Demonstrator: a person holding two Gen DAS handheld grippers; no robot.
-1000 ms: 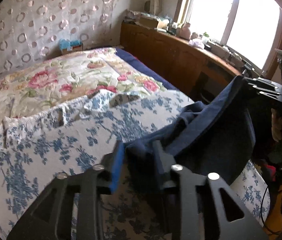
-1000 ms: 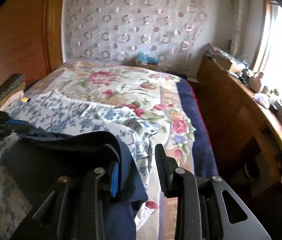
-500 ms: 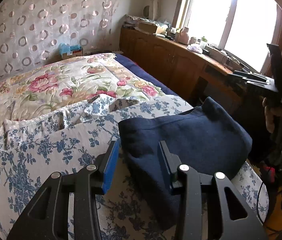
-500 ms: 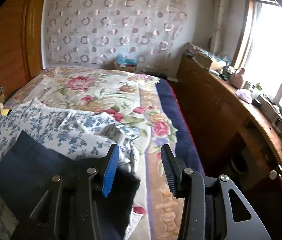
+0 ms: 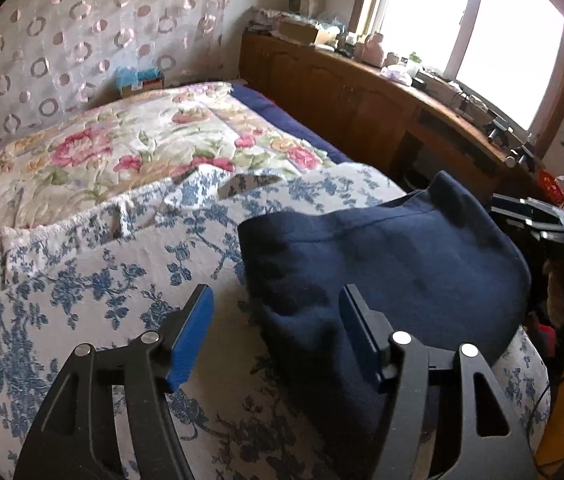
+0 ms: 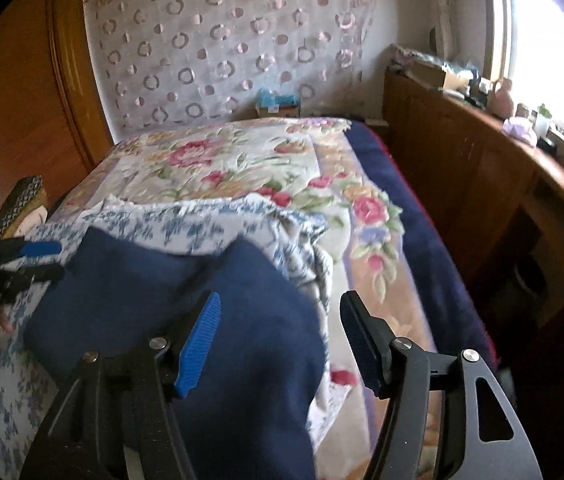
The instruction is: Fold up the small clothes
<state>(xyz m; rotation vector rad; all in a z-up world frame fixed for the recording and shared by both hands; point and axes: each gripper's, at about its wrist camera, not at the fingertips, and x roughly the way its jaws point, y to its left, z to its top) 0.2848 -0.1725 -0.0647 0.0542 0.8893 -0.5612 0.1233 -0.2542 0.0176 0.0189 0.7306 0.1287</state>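
Observation:
A dark navy garment (image 5: 394,264) lies folded on the blue-and-white floral cloth (image 5: 93,280) on the bed. My left gripper (image 5: 275,316) is open and empty, its jaws wide apart just above the garment's near left edge. In the right wrist view the same garment (image 6: 169,300) lies under my right gripper (image 6: 279,320), which is open and empty over its right edge. The left gripper also shows at the far left of the right wrist view (image 6: 37,260). The right gripper shows at the right edge of the left wrist view (image 5: 538,216).
A pink floral quilt (image 5: 121,148) covers the far part of the bed. A wooden cabinet (image 5: 362,96) with clutter runs along the right under the window. A wooden wardrobe (image 6: 21,92) stands at the left. A curtain with rings (image 6: 221,40) hangs behind the bed.
Both grippers opened and let go of the navy garment. It dropped from a lifted, stretched hold and now lies folded flat on the bed. Both grippers drew back slightly.

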